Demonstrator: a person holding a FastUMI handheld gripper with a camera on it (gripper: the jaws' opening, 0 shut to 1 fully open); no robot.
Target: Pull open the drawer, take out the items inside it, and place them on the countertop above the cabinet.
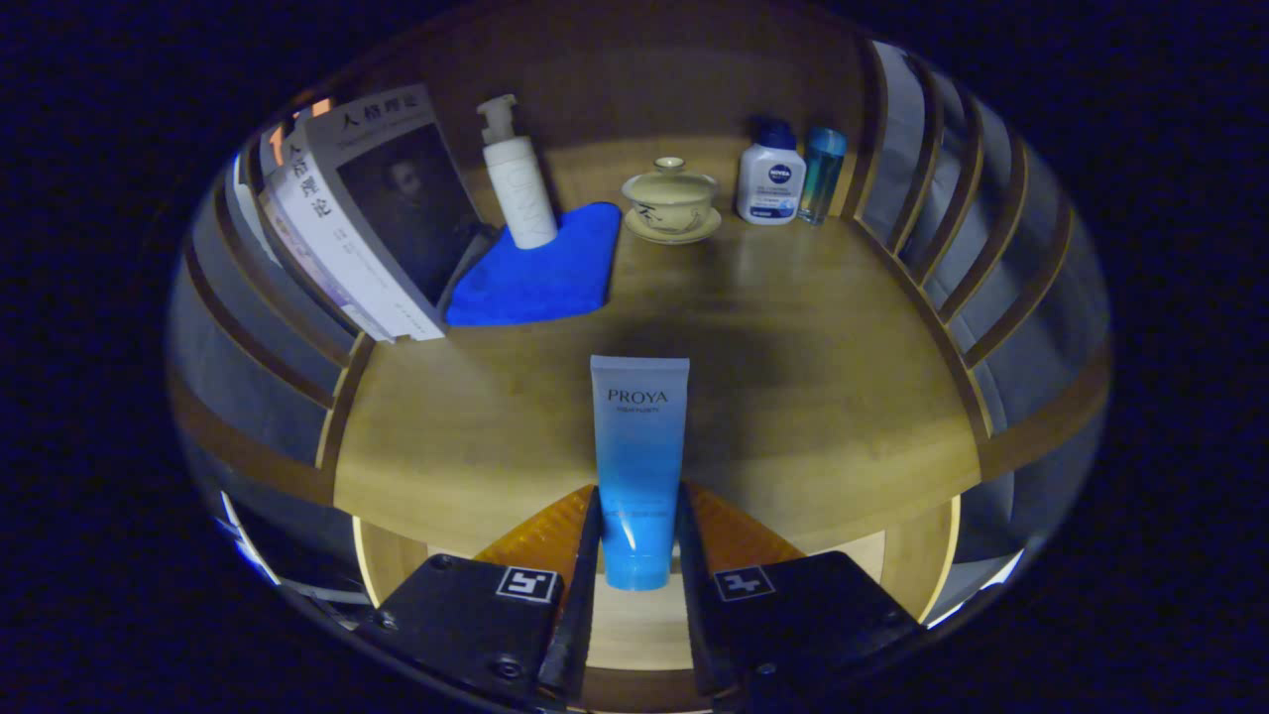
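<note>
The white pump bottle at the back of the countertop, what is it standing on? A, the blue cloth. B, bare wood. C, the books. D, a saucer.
A: the pump bottle stands upright on the blue cloth, beside the leaning books, well beyond the gripper, whose fingers clamp the blue tube.

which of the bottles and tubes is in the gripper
The blue-and-white squeeze tube, clamped between the gripper fingers; the white pump bottle and two small bottles stand far beyond.
</note>
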